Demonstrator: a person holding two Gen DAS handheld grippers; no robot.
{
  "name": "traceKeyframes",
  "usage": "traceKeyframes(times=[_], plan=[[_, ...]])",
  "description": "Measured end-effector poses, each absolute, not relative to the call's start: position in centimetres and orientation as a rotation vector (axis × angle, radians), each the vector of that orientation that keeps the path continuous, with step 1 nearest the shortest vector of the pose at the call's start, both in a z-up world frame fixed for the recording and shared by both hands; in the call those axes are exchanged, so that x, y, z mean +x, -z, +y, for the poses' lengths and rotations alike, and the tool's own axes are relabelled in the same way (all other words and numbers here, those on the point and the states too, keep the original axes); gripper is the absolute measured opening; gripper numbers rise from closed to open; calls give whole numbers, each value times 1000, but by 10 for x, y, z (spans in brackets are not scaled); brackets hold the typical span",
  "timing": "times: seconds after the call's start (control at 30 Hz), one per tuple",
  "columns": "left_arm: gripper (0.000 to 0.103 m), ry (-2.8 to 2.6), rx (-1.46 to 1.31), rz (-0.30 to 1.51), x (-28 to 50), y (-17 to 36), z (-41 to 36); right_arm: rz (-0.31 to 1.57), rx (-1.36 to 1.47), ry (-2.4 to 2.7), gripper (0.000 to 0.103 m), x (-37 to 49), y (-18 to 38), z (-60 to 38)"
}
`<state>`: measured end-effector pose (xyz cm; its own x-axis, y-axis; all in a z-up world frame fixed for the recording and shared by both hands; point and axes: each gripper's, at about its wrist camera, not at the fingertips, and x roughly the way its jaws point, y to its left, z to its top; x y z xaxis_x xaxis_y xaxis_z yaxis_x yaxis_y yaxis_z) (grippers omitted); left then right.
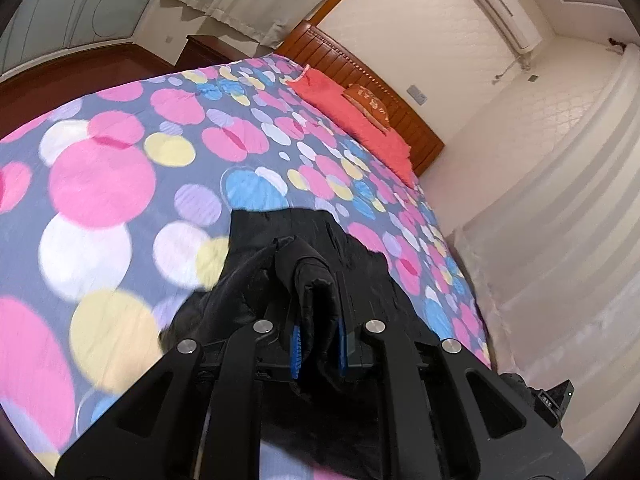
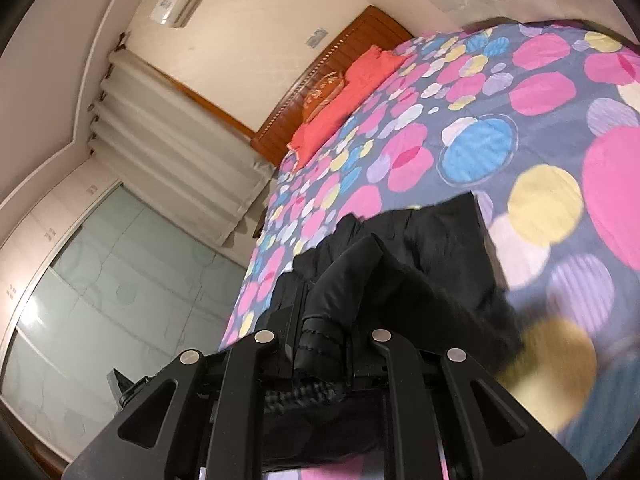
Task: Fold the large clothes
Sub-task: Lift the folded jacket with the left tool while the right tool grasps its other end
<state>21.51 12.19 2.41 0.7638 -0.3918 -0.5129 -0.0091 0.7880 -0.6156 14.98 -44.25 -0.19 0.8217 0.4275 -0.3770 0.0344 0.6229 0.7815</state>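
A black garment (image 1: pixel 280 248) is clamped in both tools: the left tool (image 1: pixel 318 280) is closed tight on a bunched fold, and the right tool (image 2: pixel 326 304) is closed likewise on a stitched hem. The garment is lifted at the foot edge of the bed (image 1: pixel 120 160), its far part draped on the dotted cover. Wide open cover is left between garment and the red pillows (image 1: pixel 360 128) at the headboard (image 1: pixel 384 84). A glass wardrobe door (image 2: pixel 120 260) beside the bed is shown large only in the right view.
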Motion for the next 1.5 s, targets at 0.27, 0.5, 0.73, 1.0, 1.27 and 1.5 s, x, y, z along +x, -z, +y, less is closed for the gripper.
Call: traceKeyframes(times=[0.27, 0.5, 0.73, 1.0, 1.27, 1.5], plan=[[12, 174, -601, 738, 319, -17, 104, 633, 904, -195, 15, 248, 16, -461], [12, 114, -587, 782, 404, 6, 95, 707, 921, -151, 15, 328, 41, -470], [12, 37, -510, 860, 466, 54, 75, 811, 947, -90, 15, 392, 96, -477], [27, 55, -491, 882, 484, 84, 74, 822, 1025, -156, 46, 404, 127, -483], [71, 97, -653, 771, 458, 51, 105, 698, 1020, -153, 76, 366, 85, -494], [71, 170, -424, 798, 419, 44, 45, 768, 565, -71, 76, 374, 54, -403]])
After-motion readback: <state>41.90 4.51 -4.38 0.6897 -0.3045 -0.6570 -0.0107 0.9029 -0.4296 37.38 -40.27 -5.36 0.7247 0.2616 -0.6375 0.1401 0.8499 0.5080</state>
